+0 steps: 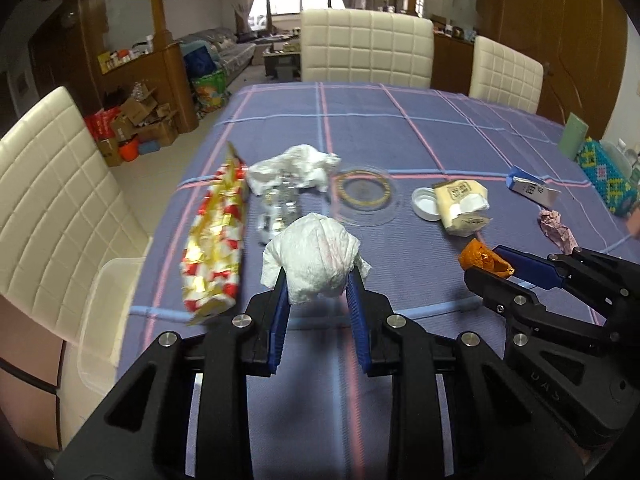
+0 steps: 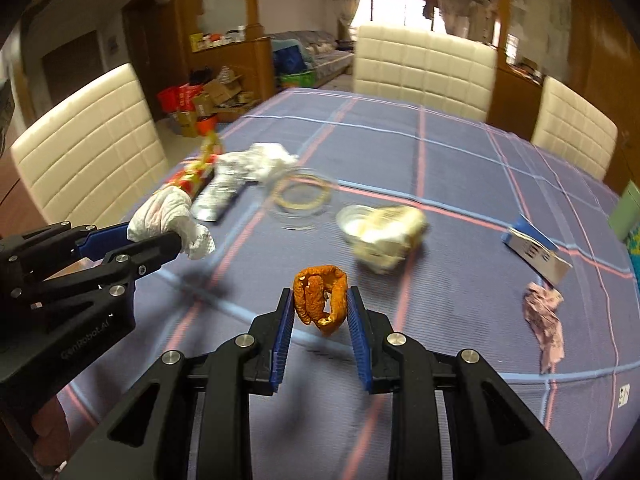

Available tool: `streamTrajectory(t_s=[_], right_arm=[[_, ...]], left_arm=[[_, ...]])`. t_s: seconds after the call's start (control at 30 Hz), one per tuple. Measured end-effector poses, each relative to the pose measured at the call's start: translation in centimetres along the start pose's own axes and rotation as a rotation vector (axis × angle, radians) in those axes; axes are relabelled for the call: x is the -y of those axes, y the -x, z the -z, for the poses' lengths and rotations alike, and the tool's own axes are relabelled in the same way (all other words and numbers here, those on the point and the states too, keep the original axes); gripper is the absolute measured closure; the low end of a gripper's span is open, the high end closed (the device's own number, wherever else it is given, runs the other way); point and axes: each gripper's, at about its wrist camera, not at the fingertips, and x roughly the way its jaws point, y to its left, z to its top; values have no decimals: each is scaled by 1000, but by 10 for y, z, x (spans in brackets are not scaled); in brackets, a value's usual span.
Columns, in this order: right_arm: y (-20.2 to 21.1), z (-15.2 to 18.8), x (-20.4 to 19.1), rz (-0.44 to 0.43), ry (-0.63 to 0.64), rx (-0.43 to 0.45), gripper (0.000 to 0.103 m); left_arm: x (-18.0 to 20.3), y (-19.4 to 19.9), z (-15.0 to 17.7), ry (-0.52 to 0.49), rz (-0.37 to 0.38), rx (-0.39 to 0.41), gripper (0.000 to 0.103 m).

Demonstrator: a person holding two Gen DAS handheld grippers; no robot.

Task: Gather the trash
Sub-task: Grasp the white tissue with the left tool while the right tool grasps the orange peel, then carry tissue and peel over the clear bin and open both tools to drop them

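Left wrist view first: the left claw (image 1: 318, 286) is clamped on a crumpled white tissue (image 1: 314, 262), pads pressing both sides, and the wad looks lifted clear of the desk (image 1: 440, 128). Just off to its right, the right claw (image 1: 490, 268) is pinching a bit of orange peel (image 1: 484, 261). The right wrist view confirms it: the curled peel (image 2: 320, 300) sits squeezed between the blue pads, also off the cloth as far as I can tell.

So two pieces are picked up, but neither is binned yet. I'd guess the pale plastic tub (image 1: 100, 320) down past the desk edge, to the left of the left claw, is where they go, though I can't see inside it.

Plenty still left on the desk:
- red and gold wrapper (image 1: 214, 248), just left of the left claw and ahead
- second white tissue wad (image 1: 294, 170) straight ahead, with crinkly clear plastic (image 1: 278, 210) right in front of it
- cream packet (image 1: 464, 208) with a white cap (image 1: 426, 202) touching it, ahead and right
- blue and white carton (image 1: 530, 186) and pink crumpled paper (image 1: 556, 230), well to the right, nearer the right claw

The clear glass dish (image 1: 366, 196) in the middle probably isn't trash. My call is this is early on, maybe a quarter through at best.
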Motion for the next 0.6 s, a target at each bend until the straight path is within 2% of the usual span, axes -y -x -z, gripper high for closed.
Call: streamTrajectory(t_s=[0.13, 0.3, 0.4, 0.6], right_arm=[[-4, -6, -26, -30, 41, -15, 76], [-8, -18, -66, -50, 133, -3, 76], [-14, -27, -88, -80, 172, -8, 76], [-31, -43, -132, -150, 218, -26, 76]], left_arm=[[-27, 16, 13, 25, -57, 35, 74], [-57, 27, 24, 60, -84, 59, 74], [-78, 32, 30, 101, -99, 65, 74], [-123, 37, 43, 176, -176, 60, 74]])
